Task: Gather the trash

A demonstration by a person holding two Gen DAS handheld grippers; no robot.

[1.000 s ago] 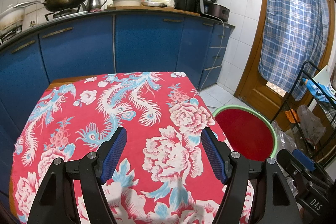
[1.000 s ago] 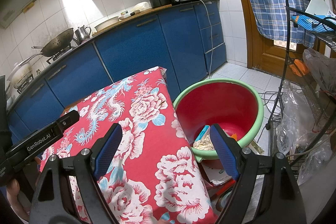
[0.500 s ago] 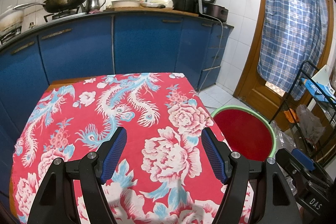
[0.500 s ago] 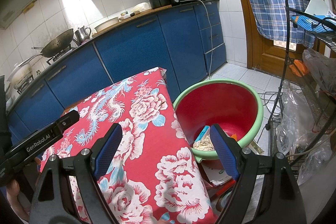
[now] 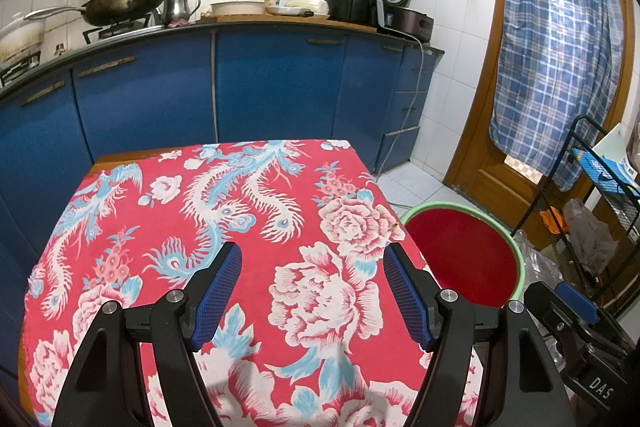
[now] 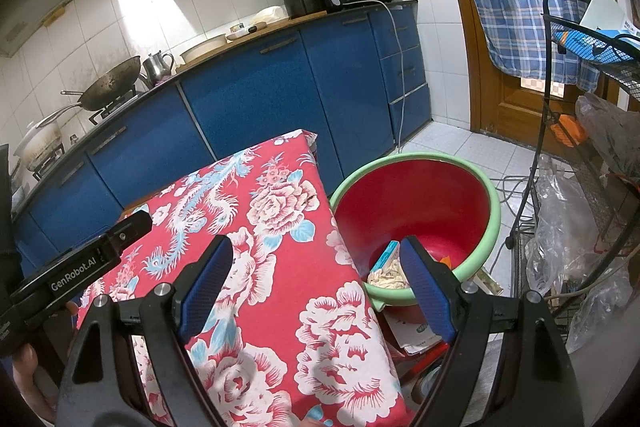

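hovering over a table draped in a red floral cloth (image 5: 256,211), the left gripper (image 5: 312,293) holds its blue-padded fingers (image 5: 218,291) wide apart with nothing between them; only the printed peonies show in the gap. off beyond its right finger, past the table edge and lower down, stands a red basin with a green rim (image 5: 466,255).

the right gripper (image 6: 316,291) also has its fingers (image 6: 426,291) spread wide and grips nothing. its left finger sits over the cloth (image 6: 256,227), while its right finger lies in front of the basin (image 6: 424,203), just past the table edge. inside the basin, just beside that right finger's tip, lie crumpled pale paper trash (image 6: 386,273) and a small light-blue carton (image 6: 386,254). under the basin, a printed paper (image 6: 416,333) shows.

left of the right gripper's left finger, the black body of the left gripper (image 6: 84,263) reaches in over the table, with a bit of a hand (image 6: 30,371) below it.
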